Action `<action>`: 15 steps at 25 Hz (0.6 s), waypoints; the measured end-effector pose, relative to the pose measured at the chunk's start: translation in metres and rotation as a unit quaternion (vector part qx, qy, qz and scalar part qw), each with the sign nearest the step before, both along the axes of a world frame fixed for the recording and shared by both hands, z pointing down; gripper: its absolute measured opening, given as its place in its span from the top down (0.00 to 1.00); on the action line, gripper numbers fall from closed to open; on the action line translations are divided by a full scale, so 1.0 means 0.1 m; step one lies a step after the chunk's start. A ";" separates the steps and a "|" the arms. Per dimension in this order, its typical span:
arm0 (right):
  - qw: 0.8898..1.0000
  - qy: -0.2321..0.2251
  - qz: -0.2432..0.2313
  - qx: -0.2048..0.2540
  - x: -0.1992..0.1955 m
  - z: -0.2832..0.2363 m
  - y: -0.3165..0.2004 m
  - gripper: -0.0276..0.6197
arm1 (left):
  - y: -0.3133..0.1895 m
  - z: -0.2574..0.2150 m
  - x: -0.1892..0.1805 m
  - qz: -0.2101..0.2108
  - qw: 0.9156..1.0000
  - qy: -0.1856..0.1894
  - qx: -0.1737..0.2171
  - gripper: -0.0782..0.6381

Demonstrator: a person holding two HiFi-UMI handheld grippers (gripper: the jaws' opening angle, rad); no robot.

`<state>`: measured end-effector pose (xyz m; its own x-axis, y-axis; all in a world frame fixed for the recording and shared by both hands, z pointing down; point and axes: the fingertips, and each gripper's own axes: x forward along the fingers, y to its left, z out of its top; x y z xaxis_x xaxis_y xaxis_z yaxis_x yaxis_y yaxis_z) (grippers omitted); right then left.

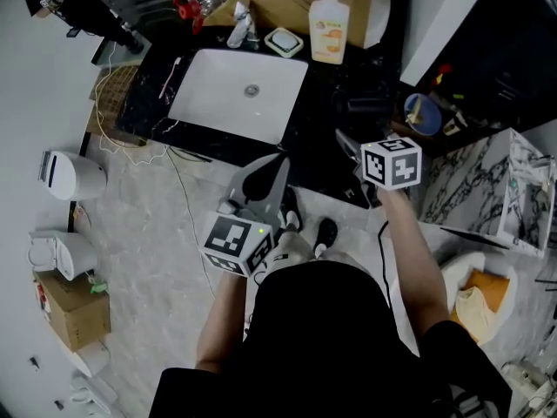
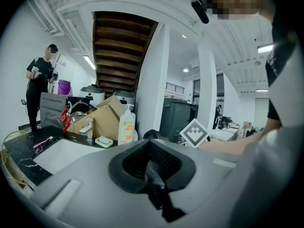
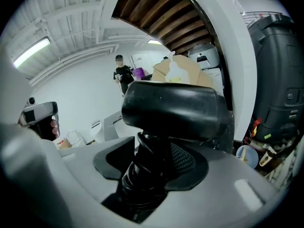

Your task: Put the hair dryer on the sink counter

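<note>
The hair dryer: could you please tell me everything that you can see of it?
The hair dryer is black with a smooth, plastic-looking finish. Its thick barrel lies roughly level and its handle points down. A black cord is coiled around the handle. The right hand-held gripper is clamped on that wrapped handle; nothing else visibly touches the dryer. Its switches cannot be made out.

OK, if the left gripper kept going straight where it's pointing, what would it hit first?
Probably the soap bottle at the far right of the sink: the left gripper aims across the sink's near right corner toward it. Height is unclear.
</note>
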<state>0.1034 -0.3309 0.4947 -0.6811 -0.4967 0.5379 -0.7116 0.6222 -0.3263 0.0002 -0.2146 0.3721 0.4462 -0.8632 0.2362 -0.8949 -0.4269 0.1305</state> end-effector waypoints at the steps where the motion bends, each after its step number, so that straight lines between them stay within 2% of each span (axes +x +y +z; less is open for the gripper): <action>1: 1.000 0.004 0.000 -0.003 -0.02 0.04 -0.01 0.62 | -0.02 0.01 -0.01 0.002 1.000 0.000 0.000 0.89; 6: 1.000 0.022 0.003 -0.022 -0.10 0.24 -0.11 0.62 | -0.17 0.12 -0.07 0.011 1.000 0.006 -0.019 0.89; 10: 0.999 0.033 0.008 -0.038 -0.10 0.37 -0.19 0.62 | -0.34 0.15 -0.12 0.020 1.000 0.005 -0.015 0.89; 15: 0.998 0.046 0.019 -0.050 -0.09 0.48 -0.30 0.62 | -0.51 0.21 -0.17 0.034 0.999 0.006 -0.030 0.89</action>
